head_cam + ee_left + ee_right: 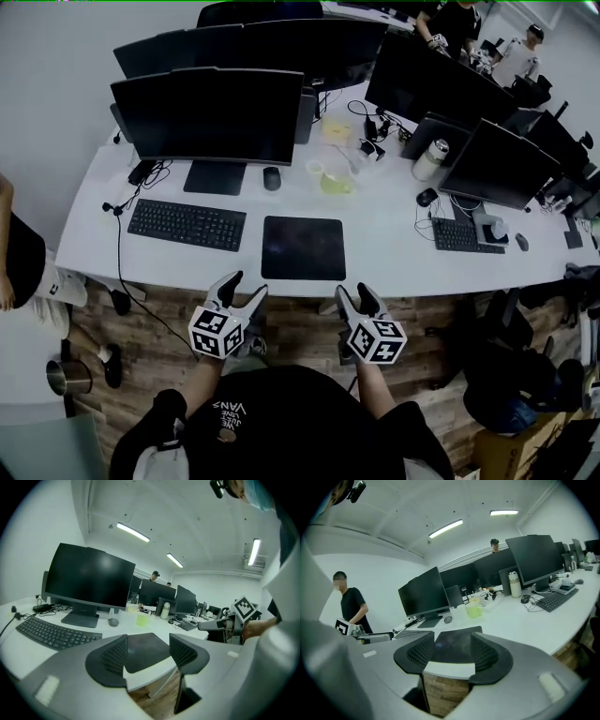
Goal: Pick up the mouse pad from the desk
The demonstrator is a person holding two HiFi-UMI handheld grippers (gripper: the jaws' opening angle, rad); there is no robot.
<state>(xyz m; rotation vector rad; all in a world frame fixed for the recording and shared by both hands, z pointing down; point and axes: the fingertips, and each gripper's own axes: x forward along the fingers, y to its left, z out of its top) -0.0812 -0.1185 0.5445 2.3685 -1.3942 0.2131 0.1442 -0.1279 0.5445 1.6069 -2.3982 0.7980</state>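
Mouse pad [303,247] lay flat by the worktop's [394,220] front edge, right of the keyboard [187,224] | left tool [247,284] and right tool [353,291] both hung open, empty, short of that edge | best approach seemed: pinch a near corner, then lift level.
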